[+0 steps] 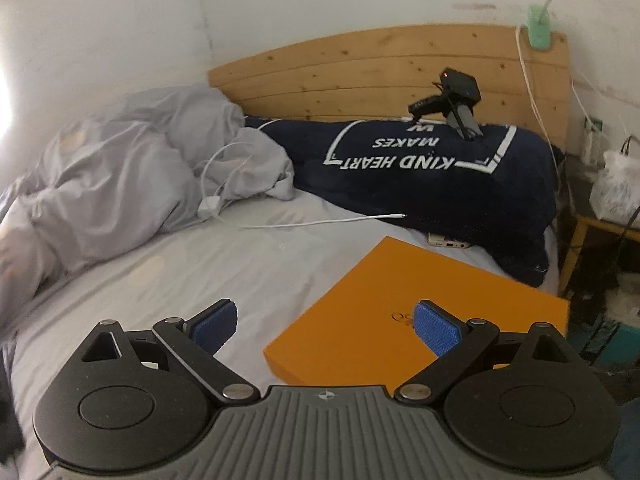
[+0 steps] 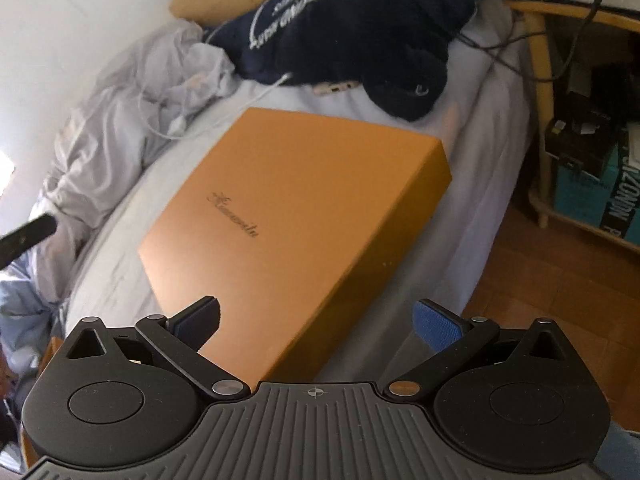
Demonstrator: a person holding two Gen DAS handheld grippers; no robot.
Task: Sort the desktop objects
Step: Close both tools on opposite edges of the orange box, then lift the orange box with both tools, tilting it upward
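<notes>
Crumpled grey bedding (image 1: 120,168) fills the left of the left wrist view, soft and creased, with a thin white cable (image 1: 280,222) trailing across the smooth sheet (image 1: 200,264). Toward the middle, the left gripper (image 1: 325,326) stands spread wide with nothing between its ribbed blue pads (image 1: 214,324). The flat, matte orange box (image 1: 384,312) lies on the sheet at lower centre-right; its near left corner sits between the fingers, and the right pad overlaps its lid. Behind it a dark navy printed pillow (image 1: 420,184) leans on a wooden headboard (image 1: 360,76), half hiding a small pale device (image 1: 448,241).

In the right wrist view, the right gripper (image 2: 316,326) is likewise spread and empty, low over the box's (image 2: 296,208) near corner. Script on the lid is too blurred to read. Shelves (image 2: 580,128) at far right are cut off.
</notes>
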